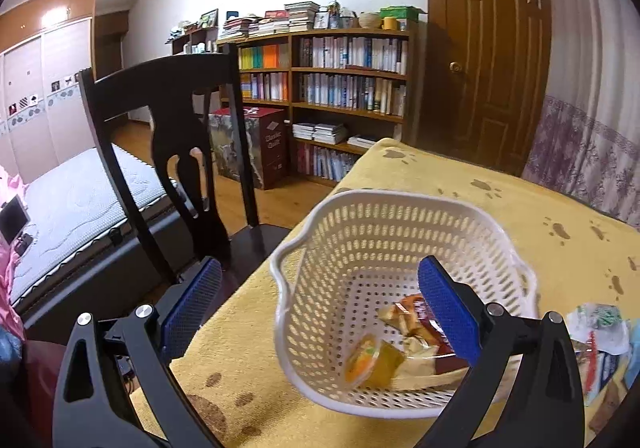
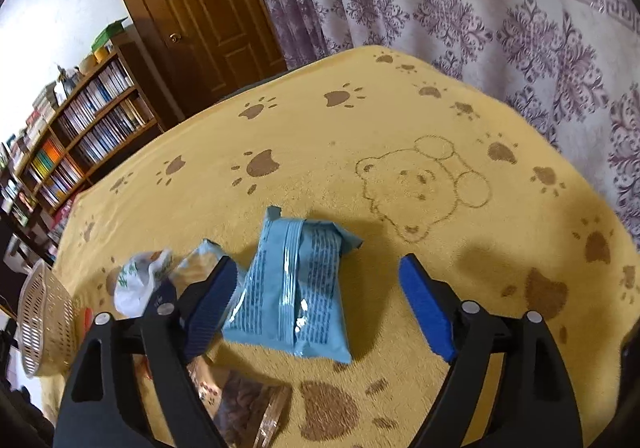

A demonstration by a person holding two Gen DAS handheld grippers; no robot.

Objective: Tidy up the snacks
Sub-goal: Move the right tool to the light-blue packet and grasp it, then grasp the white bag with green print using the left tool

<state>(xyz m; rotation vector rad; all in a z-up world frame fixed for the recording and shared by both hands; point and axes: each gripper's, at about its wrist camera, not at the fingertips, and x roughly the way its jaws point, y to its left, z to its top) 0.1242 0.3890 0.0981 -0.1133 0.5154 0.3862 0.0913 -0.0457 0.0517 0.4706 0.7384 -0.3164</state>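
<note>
Fingers wide apart straddle the blue packet, not touching.

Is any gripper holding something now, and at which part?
Nothing is held. The left gripper is open above the white basket; the right gripper is open around the light blue snack packet.

Blurred: snack packets in basket. Half hidden behind left finger: brown packet, white wrapper.

Yellow cloth (paw-printed) under snack packets
</note>
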